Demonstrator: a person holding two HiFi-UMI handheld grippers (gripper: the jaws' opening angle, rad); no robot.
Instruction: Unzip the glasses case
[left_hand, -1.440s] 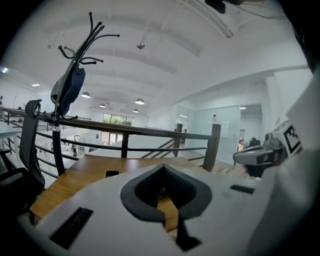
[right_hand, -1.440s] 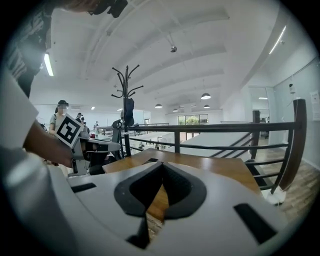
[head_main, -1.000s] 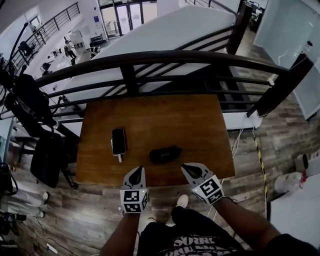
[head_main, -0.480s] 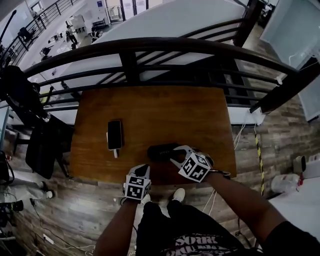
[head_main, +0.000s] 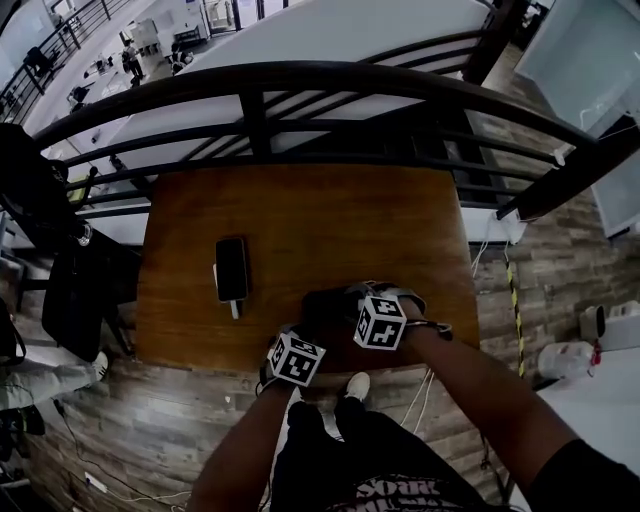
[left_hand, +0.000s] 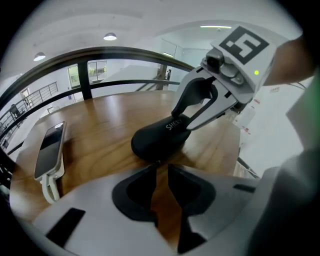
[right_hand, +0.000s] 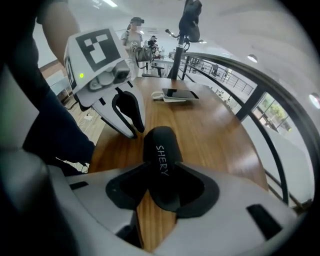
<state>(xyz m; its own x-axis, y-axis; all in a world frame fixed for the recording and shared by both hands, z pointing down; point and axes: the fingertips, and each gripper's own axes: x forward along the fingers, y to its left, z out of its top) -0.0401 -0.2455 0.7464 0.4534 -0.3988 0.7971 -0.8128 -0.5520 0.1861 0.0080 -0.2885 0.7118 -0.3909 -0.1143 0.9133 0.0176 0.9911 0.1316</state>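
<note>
A black glasses case (head_main: 325, 300) lies near the front edge of a wooden table (head_main: 300, 215), to the right of a phone (head_main: 232, 268). The right gripper (right_hand: 162, 166) has just been opening its jaws, which straddle one end of the case. The left gripper (left_hand: 161, 167), its jaws slightly apart and empty, hovers at the other end.

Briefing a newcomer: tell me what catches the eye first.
A black glasses case lies near the front edge of the table, between the open jaws of the right gripper, which have just been opening. The left gripper points at its other end; a phone lies farther left.
</note>
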